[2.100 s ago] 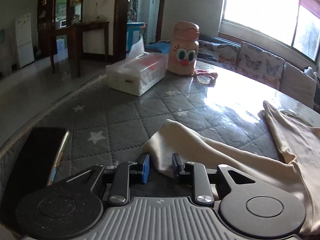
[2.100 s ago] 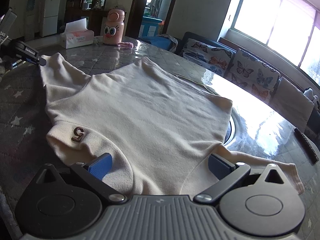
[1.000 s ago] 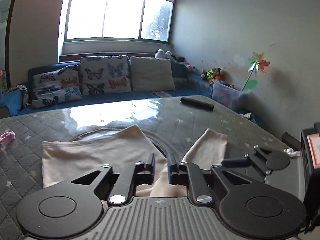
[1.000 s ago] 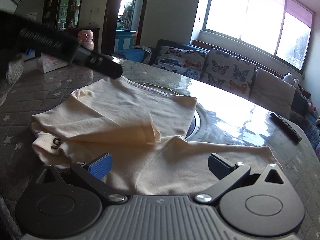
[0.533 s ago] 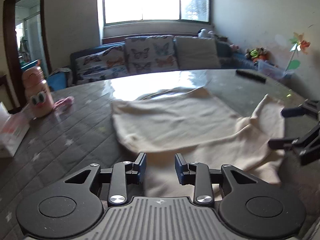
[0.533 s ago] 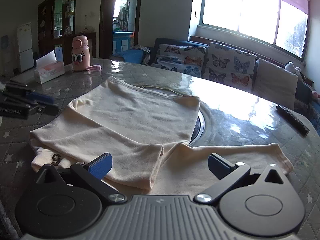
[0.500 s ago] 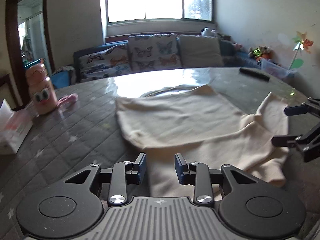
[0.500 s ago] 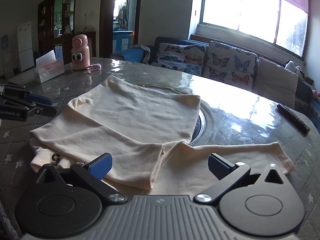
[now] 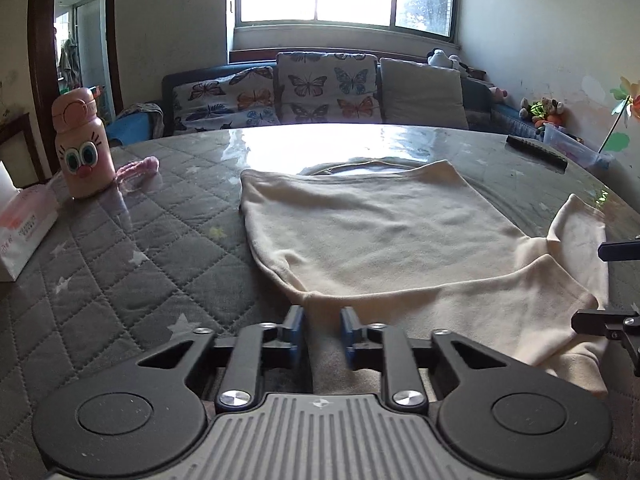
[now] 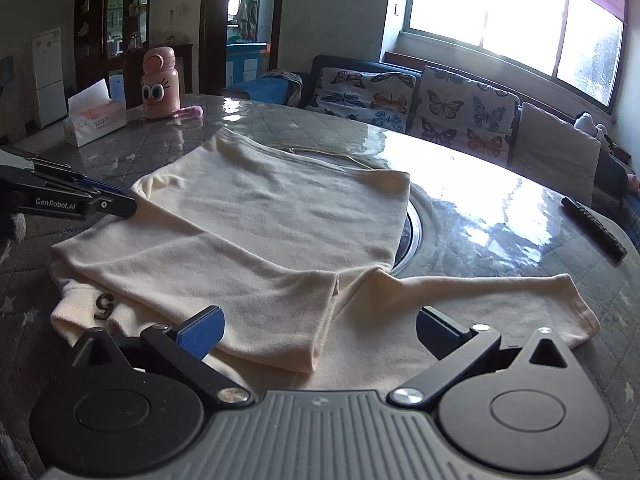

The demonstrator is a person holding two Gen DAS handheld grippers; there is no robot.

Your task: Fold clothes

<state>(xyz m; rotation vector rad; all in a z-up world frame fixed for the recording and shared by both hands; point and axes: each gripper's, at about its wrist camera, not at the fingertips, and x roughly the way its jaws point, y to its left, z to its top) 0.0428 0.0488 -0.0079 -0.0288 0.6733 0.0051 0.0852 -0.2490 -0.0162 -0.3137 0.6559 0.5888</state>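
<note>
- The cream shirt is lying partly folded across the middle of the desk.
- The left gripper fingers are sitting slightly apart, gripping nothing.
- The right gripper fingers are gaping wide over the shirt's near edge, empty.

Shirt: cream knit cloth, soft matt nap, faint fuzz; dark number patch near lower left of right view looks slightly shiny. Worktop: grey quilted cloth with stitched diamonds and stars under a clear glossy sheet, strong window glare toward the upper centre. Left tongs: matt black plastic links, bright metal rivets, ribbed grey plastic body, blue textured pads. Right tongs: same build, blue pads finely ribbed. Bottle: smooth pink plastic, semi-gloss. Tissue box: soft glossy plastic wrap. Remote: matt black plastic. Sofa cushions: printed matt cloth.
</note>
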